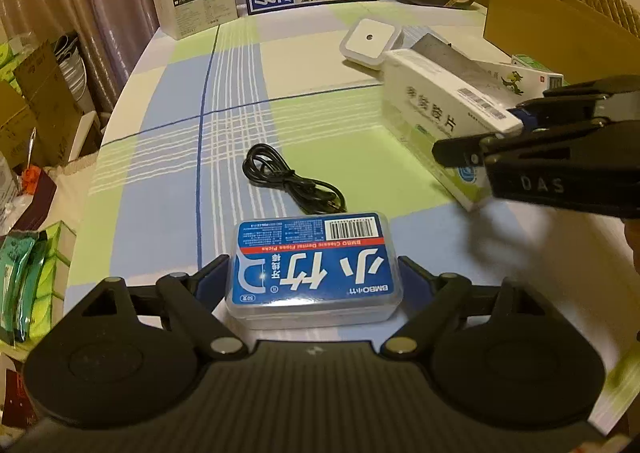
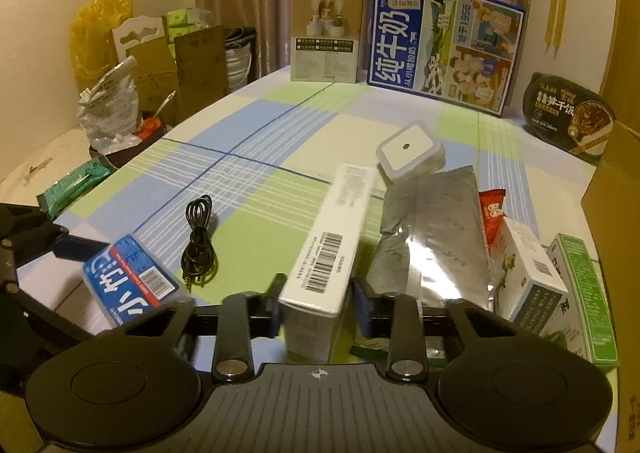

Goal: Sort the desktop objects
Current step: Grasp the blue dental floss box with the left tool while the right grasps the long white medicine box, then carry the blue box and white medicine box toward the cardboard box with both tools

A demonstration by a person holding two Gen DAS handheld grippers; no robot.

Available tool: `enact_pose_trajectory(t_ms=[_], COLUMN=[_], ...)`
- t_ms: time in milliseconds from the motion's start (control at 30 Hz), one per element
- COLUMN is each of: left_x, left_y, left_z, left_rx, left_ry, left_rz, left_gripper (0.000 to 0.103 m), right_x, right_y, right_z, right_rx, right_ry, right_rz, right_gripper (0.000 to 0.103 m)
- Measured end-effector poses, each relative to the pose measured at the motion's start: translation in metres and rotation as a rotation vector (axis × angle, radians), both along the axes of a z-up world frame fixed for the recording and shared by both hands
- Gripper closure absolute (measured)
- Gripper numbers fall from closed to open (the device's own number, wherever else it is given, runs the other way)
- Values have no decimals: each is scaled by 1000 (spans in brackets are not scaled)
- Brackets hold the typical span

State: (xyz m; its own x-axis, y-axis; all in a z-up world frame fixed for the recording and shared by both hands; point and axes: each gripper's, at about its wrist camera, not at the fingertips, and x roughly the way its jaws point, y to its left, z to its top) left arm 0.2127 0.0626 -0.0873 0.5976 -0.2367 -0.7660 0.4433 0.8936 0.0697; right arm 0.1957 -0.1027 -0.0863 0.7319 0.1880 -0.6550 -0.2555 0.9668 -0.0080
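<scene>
Our left fingers (image 1: 314,279) stand spread astride the clear plastic floss-pick box with the blue label (image 1: 314,267) at the bench's (image 1: 168,157) near edge, long axis crosswise; our right fingers (image 2: 318,311) pinch the long white carton (image 2: 326,249).

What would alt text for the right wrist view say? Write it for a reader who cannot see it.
The right gripper is shut on the near end of a long white carton on a checked tablecloth. Left of it lie a coiled black cable and a blue floss-pick box; to the right sits a silver foil pouch.
</scene>
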Motion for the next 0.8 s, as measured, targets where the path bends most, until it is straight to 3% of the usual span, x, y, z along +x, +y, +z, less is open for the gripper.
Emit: enact_pose_trajectory(t_ms=[133, 400, 633, 733, 800], left_x=[-13, -51, -70, -71, -71], left_y=[-5, -25, -46, -51, -53], left_z=[6, 18, 15, 9, 7], left_rx=[3, -15, -34, -46, -42], left_ry=[3, 22, 50, 76, 79], left_rz=[-15, -58, -75, -78, -72], left_gripper=[19, 19, 19, 19, 19], right_x=[-17, -97, -134, -130, -125], right_y=[-9, -48, -68, -67, -64], right_z=[6, 14, 5, 1, 0], right_rx=[18, 10, -49, -37, -48], right_ry=[28, 82, 98, 105, 93], right_rz=[31, 65, 61, 60, 66], right_gripper=[81, 81, 81, 77, 64])
